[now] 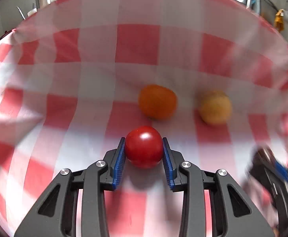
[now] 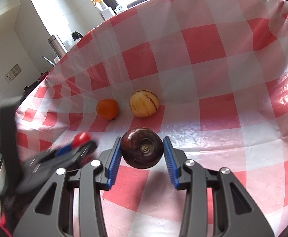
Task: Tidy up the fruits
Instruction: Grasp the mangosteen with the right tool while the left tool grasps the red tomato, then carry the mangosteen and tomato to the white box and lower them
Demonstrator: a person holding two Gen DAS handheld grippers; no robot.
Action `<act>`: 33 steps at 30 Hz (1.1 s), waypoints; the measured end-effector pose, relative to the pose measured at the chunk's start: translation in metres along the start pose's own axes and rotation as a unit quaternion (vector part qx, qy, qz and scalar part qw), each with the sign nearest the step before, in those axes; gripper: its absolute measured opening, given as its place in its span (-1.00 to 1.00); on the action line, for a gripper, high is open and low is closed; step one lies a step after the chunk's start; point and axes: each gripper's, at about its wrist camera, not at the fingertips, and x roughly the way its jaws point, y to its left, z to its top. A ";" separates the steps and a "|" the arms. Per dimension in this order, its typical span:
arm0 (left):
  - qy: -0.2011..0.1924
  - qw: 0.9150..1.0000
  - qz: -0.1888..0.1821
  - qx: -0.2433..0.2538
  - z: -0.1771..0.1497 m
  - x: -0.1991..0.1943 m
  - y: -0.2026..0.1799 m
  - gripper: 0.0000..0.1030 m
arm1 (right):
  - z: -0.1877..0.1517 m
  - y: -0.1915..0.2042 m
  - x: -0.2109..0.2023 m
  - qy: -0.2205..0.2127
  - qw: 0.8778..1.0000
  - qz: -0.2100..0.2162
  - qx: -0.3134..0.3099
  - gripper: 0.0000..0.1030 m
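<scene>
Left wrist view. Left gripper [image 1: 144, 148] clamped on a red tomato [image 1: 144, 146], blue pads [image 1: 119, 164] pressed against both flanks of it, jaws closed around its widest part. Tomato carried just above the red-and-white checked cloth [image 1: 138, 43] covering the worktop; shadow beneath suggests lifted, not resting, though blur makes that uncertain. Beyond the tomato, an orange fruit [image 1: 157, 101] lying on the cloth; to the right of the orange fruit, apart from it, a pale yellow fruit [image 1: 215, 107]. At the right edge, well right of the tomato, the right gripper [image 1: 272, 175], smeared by motion.

Right wrist view. Right gripper [image 2: 142, 150] around a dark purple fruit [image 2: 142, 148], stem end facing the camera. Left pad touching; a thin gap seems to show at the right pad, so whether the hold is firm cannot be told. Beyond the purple fruit, the yellow striped fruit [image 2: 144, 103] and, left of that, the orange fruit [image 2: 107, 109], both sitting on the cloth [image 2: 201, 45]. Left of the purple fruit, the left gripper [image 2: 76, 148] with the tomato [image 2: 81, 138], blurred.

Likely step: bringing both held fruits to join the two already lying. To do well: keep pressure gentle on the tomato, soft skin bruising easily; confirm the purple fruit is secure before travelling; approach low; set each down beside the orange fruit without nudging it, round fruit rolling readily on slick cloth; keep the two grippers apart on approach.
</scene>
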 end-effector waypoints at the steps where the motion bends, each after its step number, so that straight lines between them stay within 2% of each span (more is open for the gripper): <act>1: -0.007 1.000 -0.004 0.000 -0.011 -0.013 0.000 -0.36 | 0.000 0.000 0.000 0.001 1.000 0.000 -0.001 -0.19; 4: -0.029 0.999 -0.028 -0.026 -0.044 -0.049 0.006 -0.36 | -0.001 0.001 0.001 0.002 1.000 0.002 -0.002 -0.19; 8: -0.056 0.995 -0.049 -0.069 -0.072 -0.071 0.019 -0.36 | -0.001 0.002 0.003 0.009 1.000 0.000 -0.002 -0.19; 14: -0.074 0.994 -0.053 -0.067 -0.081 -0.079 0.018 -0.36 | 0.000 0.004 0.007 0.017 1.000 -0.003 -0.002 -0.19; 20: -0.074 0.994 -0.027 -0.076 -0.078 -0.081 0.020 -0.36 | -0.003 0.001 0.004 0.040 0.999 0.004 0.009 -0.19; 22: -0.076 0.994 -0.027 -0.079 -0.087 -0.096 0.021 -0.36 | -0.015 -0.003 -0.005 0.059 0.998 0.007 0.038 -0.19; 25: -0.083 0.994 -0.020 -0.071 -0.110 -0.122 0.026 -0.35 | -0.038 0.006 -0.027 0.064 0.997 0.011 0.042 -0.19; 33: -0.071 0.993 -0.029 -0.090 -0.174 -0.163 0.051 -0.35 | -0.106 0.053 -0.099 0.036 0.997 0.052 0.041 -0.19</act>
